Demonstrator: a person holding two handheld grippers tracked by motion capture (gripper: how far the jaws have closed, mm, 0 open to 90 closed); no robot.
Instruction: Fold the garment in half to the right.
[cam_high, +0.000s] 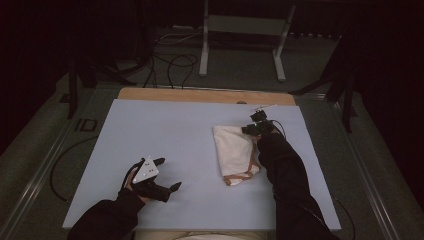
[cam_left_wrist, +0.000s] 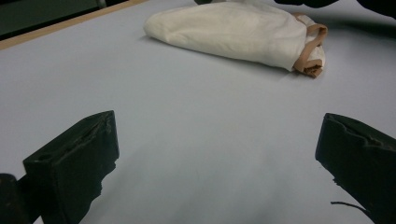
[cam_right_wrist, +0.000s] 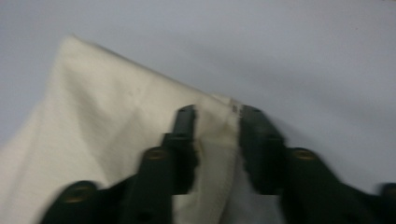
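Your left gripper (cam_high: 161, 176) rests on the near left of the table (cam_high: 165, 125), jaws wide and empty; the folded cream cloth (cam_high: 233, 147) lies right of centre; at its far right corner your right gripper (cam_high: 256, 128) pinches the cloth's edge between narrow jaws.

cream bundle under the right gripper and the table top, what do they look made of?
Cream bundle: looks like woven cotton-type fabric, matte; soft folds and a faint weave in the right gripper view, with a tan band at one end, possibly elastic trim. Table top: smooth pale blue-grey sheet, matte, likely laminate or painted board; a bare wooden strip at its far edge hints at a wood core.
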